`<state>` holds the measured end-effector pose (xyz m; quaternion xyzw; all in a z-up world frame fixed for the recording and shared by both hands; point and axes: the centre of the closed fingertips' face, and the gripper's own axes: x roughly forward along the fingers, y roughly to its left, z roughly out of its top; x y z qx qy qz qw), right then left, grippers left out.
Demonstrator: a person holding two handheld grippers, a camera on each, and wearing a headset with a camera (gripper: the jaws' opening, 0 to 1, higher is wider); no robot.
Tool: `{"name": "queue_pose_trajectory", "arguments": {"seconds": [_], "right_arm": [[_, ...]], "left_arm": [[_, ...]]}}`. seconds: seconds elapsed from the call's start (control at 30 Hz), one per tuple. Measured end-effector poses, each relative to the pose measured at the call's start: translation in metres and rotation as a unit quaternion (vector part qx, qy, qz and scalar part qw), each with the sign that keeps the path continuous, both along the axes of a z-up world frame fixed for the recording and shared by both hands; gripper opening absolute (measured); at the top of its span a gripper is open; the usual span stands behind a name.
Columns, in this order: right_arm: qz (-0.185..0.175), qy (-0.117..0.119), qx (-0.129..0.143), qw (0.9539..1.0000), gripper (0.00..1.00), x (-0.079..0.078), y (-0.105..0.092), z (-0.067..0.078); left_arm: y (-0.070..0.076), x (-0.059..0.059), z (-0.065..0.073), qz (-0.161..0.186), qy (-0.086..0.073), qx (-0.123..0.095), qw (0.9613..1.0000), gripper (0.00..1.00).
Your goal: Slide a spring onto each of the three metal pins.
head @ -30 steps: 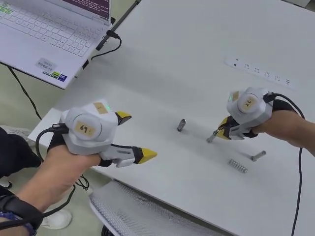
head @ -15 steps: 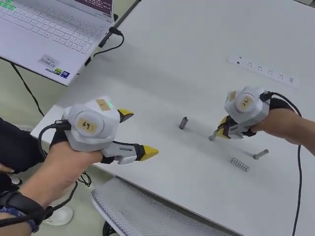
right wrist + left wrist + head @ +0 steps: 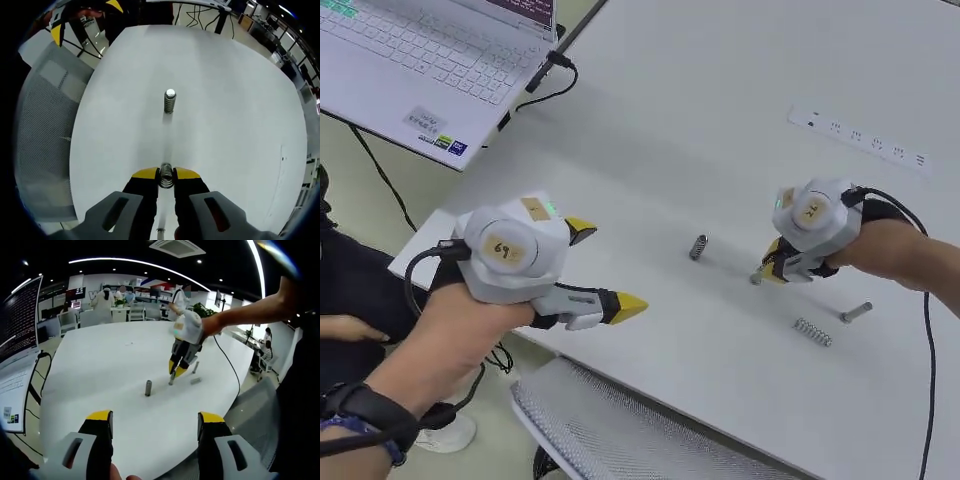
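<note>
right gripper [image 3: 768,272] fingers pinching pin [image 3: 166,177], tip touching down on worktop [image 3: 720,120]; spring seems to be sitting on it, hard to be sure. second pin [image 3: 698,247] standing upright just ahead, spring on. loose spring [image 3: 812,332] and bare pin [image 3: 855,312] lying near each other by right hand. left gripper [image 3: 607,268] hovering at near worktop edge, fingers spread wide, gripping nothing.

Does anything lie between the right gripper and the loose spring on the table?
Nothing visible: bare table separates the right gripper from the loose spring. The bare pin lies aside. Its jaws are shut on a sprung pin.
</note>
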<state>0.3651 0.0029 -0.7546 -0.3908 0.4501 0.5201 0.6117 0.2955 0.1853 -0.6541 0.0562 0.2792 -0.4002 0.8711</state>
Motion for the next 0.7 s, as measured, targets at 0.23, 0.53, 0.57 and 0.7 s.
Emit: {"name": "queue_pose_trajectory", "arguments": {"seconds": [0.23, 0.53, 0.57, 0.7], "right_arm": [[0.008, 0.003, -0.005, 1.0, 0.09, 0.0, 0.001, -0.006], [0.012, 0.008, -0.009, 0.9999, 0.09, 0.0, 0.003, -0.014], [0.013, 0.008, -0.01, 0.9998, 0.09, 0.0, 0.003, -0.015], [0.019, 0.009, -0.015, 0.9997, 0.09, -0.001, 0.001, -0.02]], "left_arm": [[0.001, 0.001, -0.001, 0.0, 0.001, 0.002, 1.0, 0.65], [0.001, 0.002, -0.001, 0.0, 0.002, 0.003, 1.0, 0.64], [0.001, 0.002, -0.001, 0.0, 0.002, 0.003, 1.0, 0.64], [0.001, 0.003, -0.001, -0.001, 0.002, 0.004, 1.0, 0.64]]}}
